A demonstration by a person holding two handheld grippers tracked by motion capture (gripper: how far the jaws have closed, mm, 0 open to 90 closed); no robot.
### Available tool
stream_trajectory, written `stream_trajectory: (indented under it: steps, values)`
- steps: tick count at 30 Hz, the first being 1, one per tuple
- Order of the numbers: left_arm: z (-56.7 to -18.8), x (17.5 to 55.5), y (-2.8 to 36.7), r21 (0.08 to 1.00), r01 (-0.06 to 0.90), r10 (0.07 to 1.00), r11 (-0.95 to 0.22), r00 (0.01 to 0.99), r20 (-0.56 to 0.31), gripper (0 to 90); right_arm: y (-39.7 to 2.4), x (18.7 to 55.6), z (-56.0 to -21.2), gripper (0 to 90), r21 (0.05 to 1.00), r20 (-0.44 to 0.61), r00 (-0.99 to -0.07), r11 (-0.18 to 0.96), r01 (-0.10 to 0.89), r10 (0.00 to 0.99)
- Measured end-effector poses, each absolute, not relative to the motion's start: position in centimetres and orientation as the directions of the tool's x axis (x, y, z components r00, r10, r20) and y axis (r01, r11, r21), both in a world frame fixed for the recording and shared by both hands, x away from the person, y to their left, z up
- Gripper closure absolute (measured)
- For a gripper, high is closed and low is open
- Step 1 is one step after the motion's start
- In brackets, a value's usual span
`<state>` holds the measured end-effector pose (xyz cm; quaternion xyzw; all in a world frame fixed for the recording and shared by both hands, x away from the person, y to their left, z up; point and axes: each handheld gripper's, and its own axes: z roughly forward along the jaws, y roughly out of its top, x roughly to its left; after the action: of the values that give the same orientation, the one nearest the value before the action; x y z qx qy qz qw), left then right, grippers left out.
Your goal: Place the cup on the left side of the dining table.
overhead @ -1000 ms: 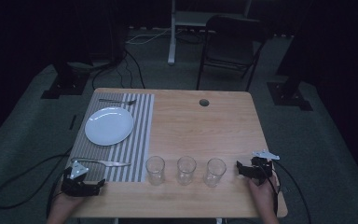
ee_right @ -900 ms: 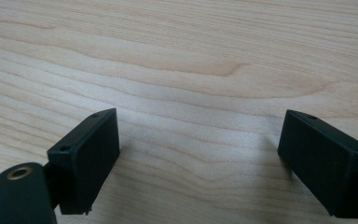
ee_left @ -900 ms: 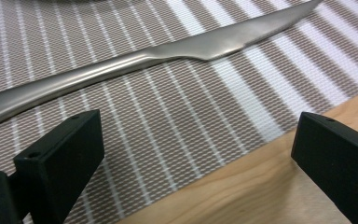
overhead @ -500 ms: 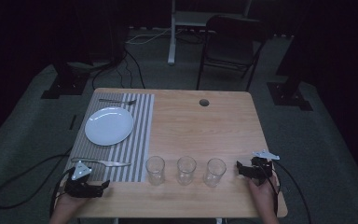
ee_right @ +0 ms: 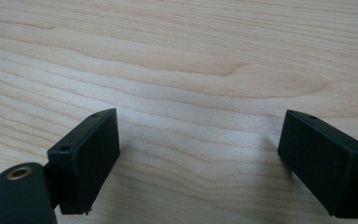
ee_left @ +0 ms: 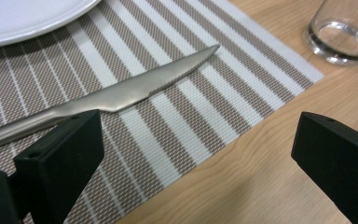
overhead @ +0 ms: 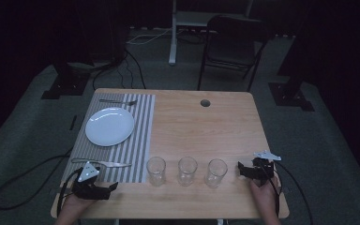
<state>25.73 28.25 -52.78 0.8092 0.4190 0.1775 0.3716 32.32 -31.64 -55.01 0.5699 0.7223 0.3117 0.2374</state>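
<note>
Two grippers rest at the near edge of the table, one at each end of a row of three glasses. The landmark is the striped mat on the table's left half. The left gripper sits at the mat's near corner, its jaws wide apart and holding nothing. In the left gripper view the knife lies flat on the mat just beyond the jaws: its handle end runs behind the left jaw, while its blade tip points across the gap toward the nearest glass, which stands on bare wood just off the mat's edge. The knife is not between the jaws, and I cannot tell whether the left jaw touches it. A white plate lies on the mat beyond the knife, and a fork lies at the mat's far edge. The right gripper is well away from the mat, just beside the last glass, its jaws also apart over bare wood.
</note>
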Motion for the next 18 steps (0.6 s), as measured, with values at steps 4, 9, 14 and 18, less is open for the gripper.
stream_trajectory:
  steps: [4,9,14,18]
  values:
    - [-52.9,25.8,27.7,0.746,0.543,0.797,-0.386,0.604,-0.027,2.9,-31.6,32.3,-55.0,12.2,0.721,0.013,-0.238,0.156,0.675,0.971]
    - [-52.8,25.9,26.7,0.748,0.532,0.776,-0.397,0.629,-0.036,2.9,-31.6,32.3,-55.0,12.2,0.721,0.013,-0.238,0.156,0.675,0.971]
    - [-52.9,26.0,25.6,0.743,0.521,0.757,-0.421,0.653,-0.029,3.0,-31.6,32.3,-55.0,12.2,0.721,0.013,-0.238,0.156,0.675,0.971]
    - [-52.8,26.1,25.0,0.748,0.513,0.748,-0.422,0.663,-0.033,3.0,-31.6,32.3,-55.0,12.2,0.721,0.013,-0.238,0.156,0.675,0.971]
